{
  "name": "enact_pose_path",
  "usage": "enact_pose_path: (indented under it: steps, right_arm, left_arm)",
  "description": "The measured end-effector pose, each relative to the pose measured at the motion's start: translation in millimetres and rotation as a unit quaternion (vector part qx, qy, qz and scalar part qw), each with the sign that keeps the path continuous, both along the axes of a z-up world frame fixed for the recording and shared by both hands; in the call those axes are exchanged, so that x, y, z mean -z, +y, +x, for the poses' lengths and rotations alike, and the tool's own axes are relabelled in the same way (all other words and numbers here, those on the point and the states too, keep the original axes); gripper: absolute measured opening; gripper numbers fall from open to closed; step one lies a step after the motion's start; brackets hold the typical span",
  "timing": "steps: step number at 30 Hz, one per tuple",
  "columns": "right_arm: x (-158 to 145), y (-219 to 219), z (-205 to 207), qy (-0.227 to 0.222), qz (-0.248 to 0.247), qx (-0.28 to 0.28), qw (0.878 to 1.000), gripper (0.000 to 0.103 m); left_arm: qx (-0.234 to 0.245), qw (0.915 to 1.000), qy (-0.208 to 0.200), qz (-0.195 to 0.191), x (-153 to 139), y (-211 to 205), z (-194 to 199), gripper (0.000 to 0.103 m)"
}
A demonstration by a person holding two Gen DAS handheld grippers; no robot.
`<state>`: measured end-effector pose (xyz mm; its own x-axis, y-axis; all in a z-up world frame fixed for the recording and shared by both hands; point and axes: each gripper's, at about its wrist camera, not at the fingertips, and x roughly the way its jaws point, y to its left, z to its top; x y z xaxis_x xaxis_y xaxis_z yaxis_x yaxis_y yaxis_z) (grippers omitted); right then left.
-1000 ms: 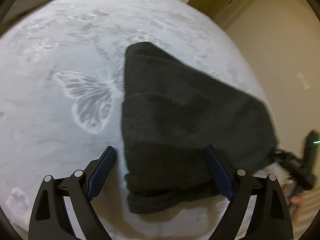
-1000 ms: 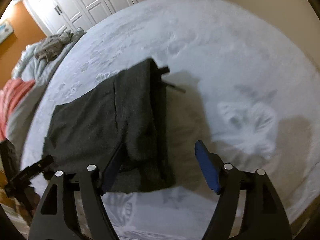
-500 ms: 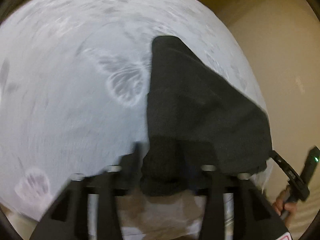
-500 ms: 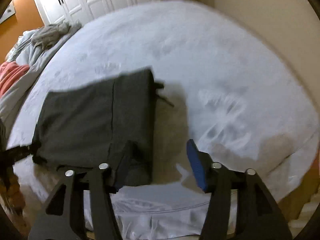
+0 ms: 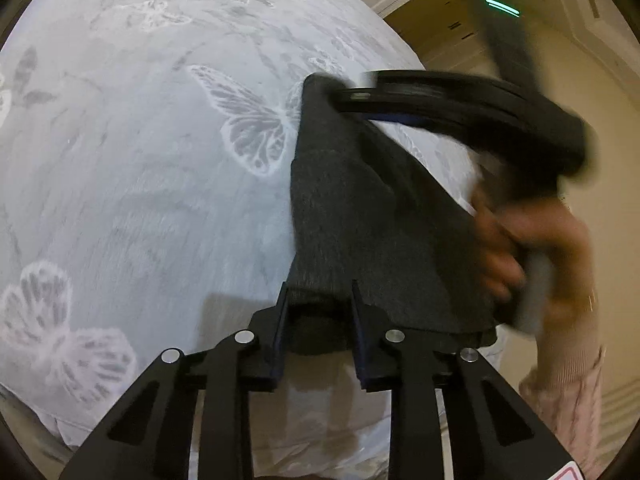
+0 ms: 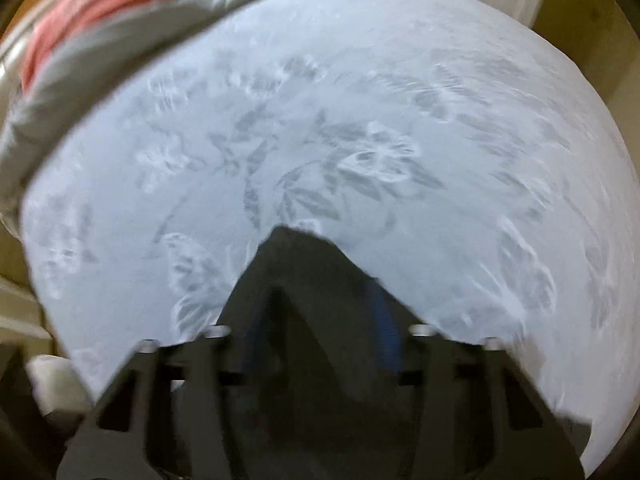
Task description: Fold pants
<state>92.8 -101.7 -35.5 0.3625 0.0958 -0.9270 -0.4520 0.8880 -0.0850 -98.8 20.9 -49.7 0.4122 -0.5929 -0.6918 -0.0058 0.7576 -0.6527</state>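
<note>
Since a second ago my right tongs [image 5: 340, 98] have swung across to the far corner of the dark charcoal folded knit pants [image 5: 360, 208]; both pairs have just been closing. My left tongs [image 5: 320, 300] pinch the near corner; the right grip cloth too. The pants lie at the right edge of the pale butterfly-print bed cover [image 5: 140, 180], open bed leftward. No legible writing.

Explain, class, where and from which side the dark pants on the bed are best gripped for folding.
Probably at the corners of one end of the pants, from the bed's near edge. The left gripper has just closed on the near corner; the right gripper, also closing, has the far corner between its fingers. The cloth lies flat, layered.
</note>
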Motion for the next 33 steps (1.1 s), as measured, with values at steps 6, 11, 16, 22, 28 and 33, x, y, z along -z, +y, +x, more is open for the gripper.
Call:
enact_pose_path:
  steps: [6, 11, 16, 22, 28, 33]
  right_arm:
    - [-13, 2, 13, -0.077, -0.037, 0.053, 0.995, 0.033]
    - [-61, -50, -58, -0.126, 0.05, 0.065, 0.989, 0.038]
    - [-68, -148, -134, -0.144, 0.041, 0.136, 0.979, 0.041]
    - [-55, -114, -204, -0.129, 0.063, 0.015, 0.99, 0.041]
    - [-32, -12, -207, -0.143, 0.037, -0.119, 0.982, 0.04]
    - [-8, 21, -176, -0.14, 0.008, -0.131, 0.981, 0.033]
  left_arm:
    - [0.015, 0.9998, 0.004, 0.016, 3, -2, -22, 0.022]
    - [-0.001, 0.9998, -0.016, 0.01, -17, 13, -30, 0.03]
    - [-0.027, 0.9977, -0.053, 0.033, -42, 17, -5, 0.058]
    - [-0.04, 0.996, -0.04, 0.068, -46, 40, -32, 0.06]
    - [-0.091, 0.9779, -0.05, 0.181, -65, 70, -59, 0.063]
    - [-0.082, 0.9746, -0.062, 0.199, -74, 83, -62, 0.066]
